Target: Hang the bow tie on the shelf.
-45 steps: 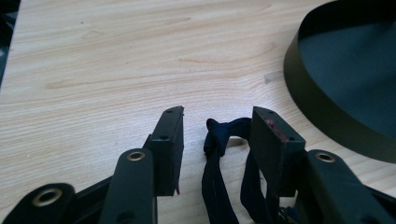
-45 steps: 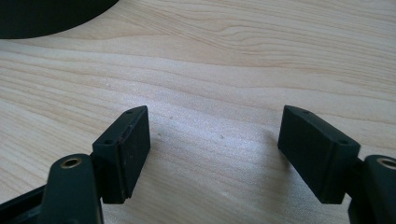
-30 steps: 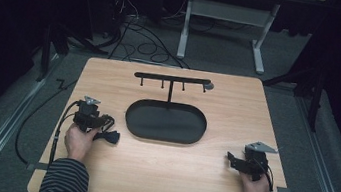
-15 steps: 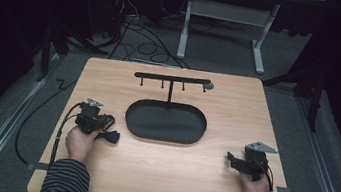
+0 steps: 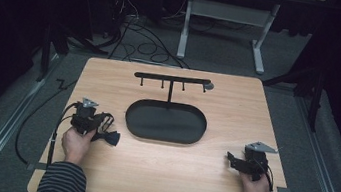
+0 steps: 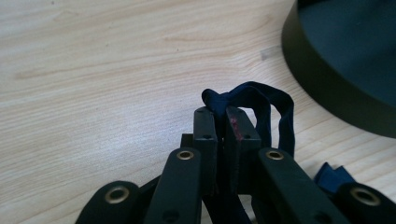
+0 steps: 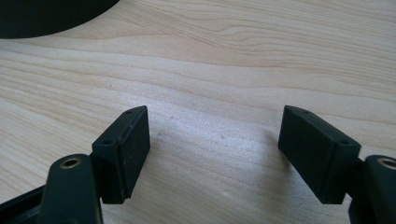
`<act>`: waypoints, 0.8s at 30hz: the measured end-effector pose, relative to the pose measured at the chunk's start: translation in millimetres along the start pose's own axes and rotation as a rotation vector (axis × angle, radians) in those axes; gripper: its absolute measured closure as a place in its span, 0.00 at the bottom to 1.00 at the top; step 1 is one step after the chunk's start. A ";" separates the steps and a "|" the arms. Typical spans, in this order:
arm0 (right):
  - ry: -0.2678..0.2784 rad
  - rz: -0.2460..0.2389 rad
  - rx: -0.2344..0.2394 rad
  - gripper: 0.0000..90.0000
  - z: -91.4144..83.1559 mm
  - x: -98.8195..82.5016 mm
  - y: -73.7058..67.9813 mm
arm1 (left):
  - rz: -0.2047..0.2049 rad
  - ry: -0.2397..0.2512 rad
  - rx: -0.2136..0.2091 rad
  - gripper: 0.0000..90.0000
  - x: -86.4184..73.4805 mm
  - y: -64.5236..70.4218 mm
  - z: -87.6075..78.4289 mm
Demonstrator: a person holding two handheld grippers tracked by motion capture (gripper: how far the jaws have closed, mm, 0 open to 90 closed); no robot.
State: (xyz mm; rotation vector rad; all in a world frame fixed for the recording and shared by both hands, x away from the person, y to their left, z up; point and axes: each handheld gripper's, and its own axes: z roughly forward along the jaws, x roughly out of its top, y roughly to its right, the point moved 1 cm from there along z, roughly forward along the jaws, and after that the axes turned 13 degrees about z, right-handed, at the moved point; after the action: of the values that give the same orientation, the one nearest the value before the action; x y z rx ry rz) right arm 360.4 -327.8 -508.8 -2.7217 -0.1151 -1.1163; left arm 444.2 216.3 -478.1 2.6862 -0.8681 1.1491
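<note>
A dark blue fabric strap point(image 6: 261, 100) loops out from between the jaws of my left gripper point(image 6: 223, 122), which is shut on it just above the wooden table. From above, that left gripper point(image 5: 103, 132) sits at the table's left with the strap point(image 5: 111, 138) dangling at its tip, left of the black oval tray point(image 5: 166, 121). My right gripper point(image 7: 215, 135) rests low over bare wood with its jaws wide apart and nothing between them. In the high view this right gripper point(image 5: 231, 159) is at the table's right, near the front edge.
A black T-shaped rack point(image 5: 171, 81) with small hooks stands behind the tray. The tray's rim point(image 6: 327, 88) lies close to the right of the left gripper. The tray's edge point(image 7: 46, 18) appears at the upper left of the right gripper view. Cables trail off the table's left side.
The left gripper has shifted slightly nearer the front edge and to the right, carrying the strap. The right gripper has stayed in place.
</note>
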 end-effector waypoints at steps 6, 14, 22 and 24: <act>0.000 0.000 0.000 0.29 0.0 0.0 0.0 | 0.003 0.043 0.008 0.94 3.6 3.6 -17.9; 0.000 -0.001 -0.001 0.29 0.0 0.0 0.0 | 0.030 0.112 0.018 0.94 12.2 10.4 -38.8; 0.000 0.000 0.000 0.29 0.0 0.0 0.0 | 0.055 0.155 0.009 0.94 22.8 18.6 -51.2; 0.000 0.000 0.000 0.29 0.0 0.0 0.0 | 0.066 0.166 0.007 0.94 26.2 20.7 -54.7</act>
State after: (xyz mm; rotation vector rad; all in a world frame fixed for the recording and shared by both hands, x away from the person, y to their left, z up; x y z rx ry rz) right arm 360.4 -327.8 -508.9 -2.7221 -0.1155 -1.1164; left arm 412.7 203.1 -423.8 2.5399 -0.9327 1.3688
